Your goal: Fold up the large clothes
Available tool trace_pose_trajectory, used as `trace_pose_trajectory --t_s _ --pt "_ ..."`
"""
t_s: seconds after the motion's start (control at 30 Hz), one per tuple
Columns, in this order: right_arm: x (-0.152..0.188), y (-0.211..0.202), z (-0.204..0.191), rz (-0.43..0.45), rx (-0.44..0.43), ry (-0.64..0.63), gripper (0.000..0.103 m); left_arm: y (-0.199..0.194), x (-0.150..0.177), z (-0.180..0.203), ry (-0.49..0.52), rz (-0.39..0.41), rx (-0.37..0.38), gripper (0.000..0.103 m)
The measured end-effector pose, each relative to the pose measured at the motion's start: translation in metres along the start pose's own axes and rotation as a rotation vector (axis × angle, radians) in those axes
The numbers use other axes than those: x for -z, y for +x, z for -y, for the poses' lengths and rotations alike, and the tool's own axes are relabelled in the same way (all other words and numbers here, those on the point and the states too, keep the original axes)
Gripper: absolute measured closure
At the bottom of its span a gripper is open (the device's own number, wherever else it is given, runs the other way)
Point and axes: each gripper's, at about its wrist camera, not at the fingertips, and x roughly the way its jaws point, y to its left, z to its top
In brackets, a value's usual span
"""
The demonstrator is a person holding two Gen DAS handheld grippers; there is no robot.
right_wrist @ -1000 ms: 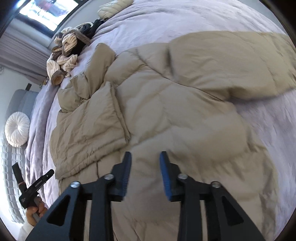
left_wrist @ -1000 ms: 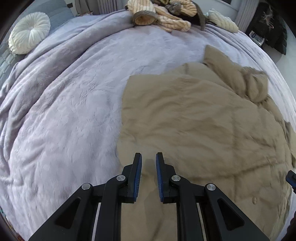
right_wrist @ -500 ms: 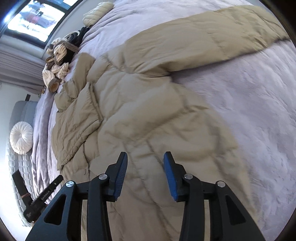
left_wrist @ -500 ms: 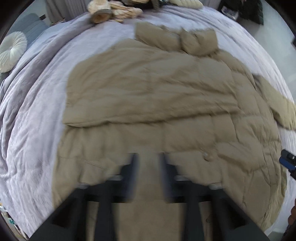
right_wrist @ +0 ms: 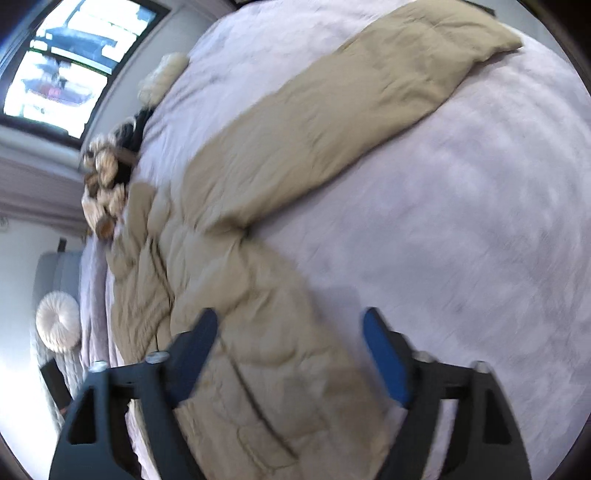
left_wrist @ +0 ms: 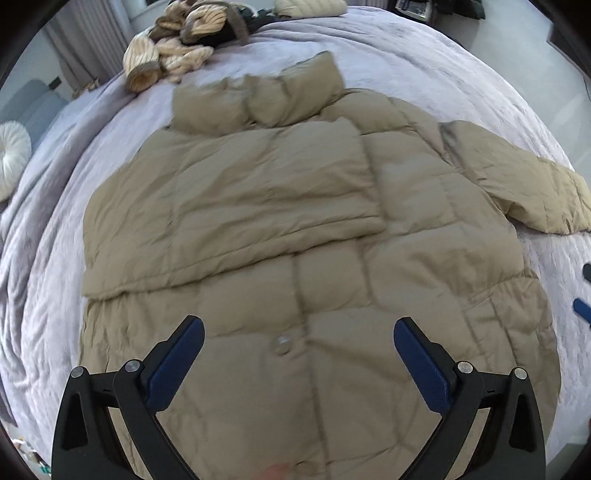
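A tan puffer jacket (left_wrist: pixel 295 221) lies spread on the lilac bed cover (left_wrist: pixel 55 295), collar at the far end. Its left sleeve is folded across the chest; its right sleeve (right_wrist: pixel 332 122) stretches out over the cover. My left gripper (left_wrist: pixel 299 332) hovers above the jacket's lower front near a snap button (left_wrist: pixel 282 343); its jaws are opening wide with nothing between them. My right gripper (right_wrist: pixel 290 328) hangs over the jacket's right hem edge (right_wrist: pixel 277 369), jaws opening, nothing gripped. The right gripper's blue pads (left_wrist: pixel 583 314) show at the left wrist view's right edge.
A heap of striped knit clothes (left_wrist: pixel 177 48) and a cream cushion (left_wrist: pixel 306 5) lie at the bed's far end. A round white cushion (left_wrist: pixel 11 158) rests on a grey-blue seat to the left. A window (right_wrist: pixel 66 62) is behind the bed.
Both grippers have swung rightward across the jacket and opened from nearly shut to wide. The left view went from the jacket's left edge to its centre front; the right one reached the jacket's right hem.
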Motion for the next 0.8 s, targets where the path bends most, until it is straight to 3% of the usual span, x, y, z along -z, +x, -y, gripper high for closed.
trace_pose_trajectory --t_s 0.13,0.37,0.53,0.8 --pt "-0.026 -0.011 0.028 0.053 -0.013 0.063 0.018 0.005 -0.005 0.017 -0.007 -0.042 0.061 0.000" --pt "-0.066 -0.030 0.068 0.169 0.011 0.101 0.017 0.003 -0.015 0.045 -0.021 -0.032 0.079 0.000" --pt "-0.108 -0.024 0.095 0.135 -0.046 0.179 0.017 0.002 -0.031 0.065 -0.025 -0.007 0.082 0.000" --pt "-0.173 -0.001 0.121 0.165 -0.147 0.272 0.017 0.008 -0.053 0.081 -0.063 0.022 0.091 0.000"
